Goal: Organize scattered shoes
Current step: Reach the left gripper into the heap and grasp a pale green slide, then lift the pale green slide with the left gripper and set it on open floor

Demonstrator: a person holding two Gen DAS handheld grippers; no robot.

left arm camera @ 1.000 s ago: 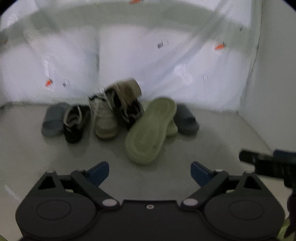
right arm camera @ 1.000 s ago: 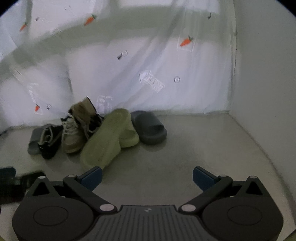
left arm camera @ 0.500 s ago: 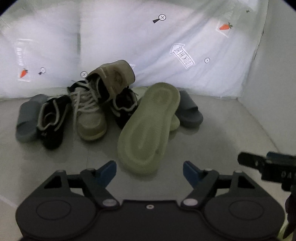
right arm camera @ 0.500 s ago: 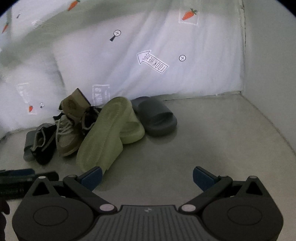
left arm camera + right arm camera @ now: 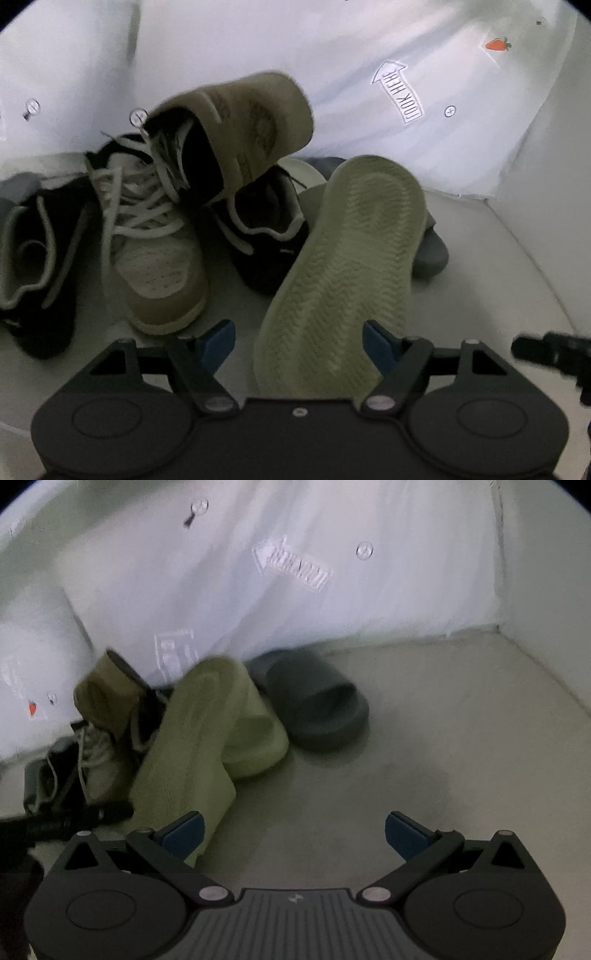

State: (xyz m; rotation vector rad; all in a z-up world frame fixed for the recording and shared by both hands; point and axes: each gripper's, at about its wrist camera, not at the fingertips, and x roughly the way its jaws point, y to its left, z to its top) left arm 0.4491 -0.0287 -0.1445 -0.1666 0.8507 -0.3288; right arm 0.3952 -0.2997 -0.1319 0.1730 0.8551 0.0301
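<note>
A pile of shoes lies on the pale floor against a white sheet. An upturned green slide (image 5: 343, 273) shows its ribbed sole, and its near end lies between the fingers of my open left gripper (image 5: 299, 341). Left of it stands a tan sneaker (image 5: 159, 266) with white laces, a second tan sneaker (image 5: 236, 125) tipped on top, and black sneakers (image 5: 33, 258) (image 5: 266, 236). In the right wrist view the same green slide (image 5: 184, 753) leans on its upright mate (image 5: 255, 738), beside a grey slide (image 5: 314, 705). My right gripper (image 5: 293, 834) is open over bare floor.
The white sheet (image 5: 406, 55) with carrot and arrow prints hangs behind the pile. A white wall (image 5: 554, 572) closes the right side. Bare floor (image 5: 424, 757) stretches right of the shoes. The other gripper's dark tip (image 5: 554, 350) shows at the right edge of the left view.
My left gripper has moved in close to the pile, so the green slide's sole now sits between its fingers. The right gripper has also come nearer and lower.
</note>
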